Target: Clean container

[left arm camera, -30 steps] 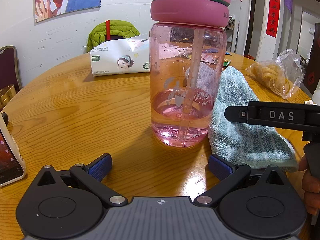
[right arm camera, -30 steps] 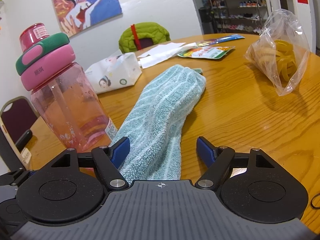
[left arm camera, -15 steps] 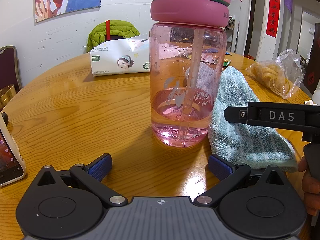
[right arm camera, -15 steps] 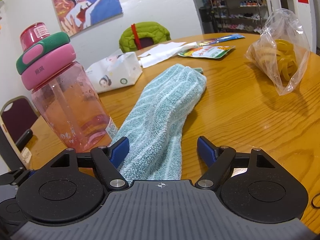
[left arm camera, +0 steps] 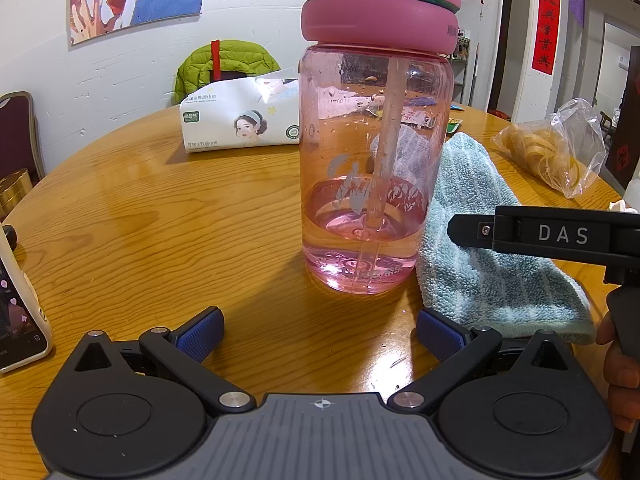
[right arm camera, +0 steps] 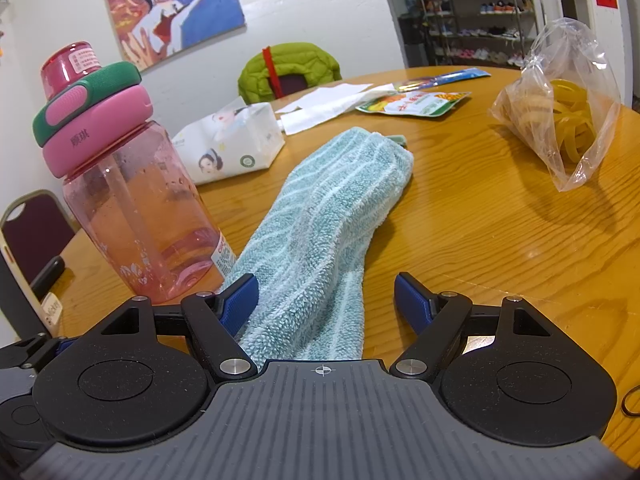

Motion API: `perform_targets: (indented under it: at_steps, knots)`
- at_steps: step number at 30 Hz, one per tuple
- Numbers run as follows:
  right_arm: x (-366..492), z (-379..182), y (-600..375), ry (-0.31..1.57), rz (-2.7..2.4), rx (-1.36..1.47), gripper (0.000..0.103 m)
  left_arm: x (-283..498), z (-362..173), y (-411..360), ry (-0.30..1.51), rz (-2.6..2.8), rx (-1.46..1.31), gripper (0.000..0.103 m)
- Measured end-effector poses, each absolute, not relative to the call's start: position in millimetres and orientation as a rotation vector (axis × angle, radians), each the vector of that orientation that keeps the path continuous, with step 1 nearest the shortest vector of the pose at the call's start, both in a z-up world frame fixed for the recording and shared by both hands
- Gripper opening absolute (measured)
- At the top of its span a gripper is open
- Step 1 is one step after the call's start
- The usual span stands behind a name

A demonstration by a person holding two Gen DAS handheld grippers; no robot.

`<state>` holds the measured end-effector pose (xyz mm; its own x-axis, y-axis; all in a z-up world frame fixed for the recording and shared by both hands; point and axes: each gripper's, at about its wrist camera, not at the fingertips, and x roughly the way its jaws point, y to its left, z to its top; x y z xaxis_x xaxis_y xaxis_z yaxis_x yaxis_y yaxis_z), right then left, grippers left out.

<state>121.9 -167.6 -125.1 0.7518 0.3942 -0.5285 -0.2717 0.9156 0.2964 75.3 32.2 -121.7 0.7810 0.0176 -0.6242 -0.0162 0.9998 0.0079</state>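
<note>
We see both jaws spread, gripping nothing: left hand-held gripper (left arm camera: 320, 334) faces the pink bottle (left arm camera: 376, 176) at twelve o'clock; right hand-held gripper (right arm camera: 326, 300) straddles the teal towel (right arm camera: 320, 224) on the bench (right arm camera: 500, 232).

table: round, wood (left arm camera: 160, 216)
bottle: pink, upright, mid-table (left arm camera: 376, 168)
towel: pale blue, flat, touching the bottle's side (right arm camera: 320, 216)
tissue pack: behind the bottle (left arm camera: 240, 120)
bag: clear, yellow bands inside, well apart from the towel (right arm camera: 560, 120)
papers, snack packet: far edge (right arm camera: 412, 104)
phone: left edge (left arm camera: 16, 320)

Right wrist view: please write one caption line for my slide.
Open right gripper over a blue towel, pink bottle beside it.
</note>
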Motion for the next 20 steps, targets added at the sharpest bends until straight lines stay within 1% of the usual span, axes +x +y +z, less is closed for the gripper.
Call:
perform_targets:
  at_steps: [20]
  knots:
    - [115,-125,-156,0.625,0.351,0.126,0.081,75,-122,32,0.674,0.018,0.002,0.103]
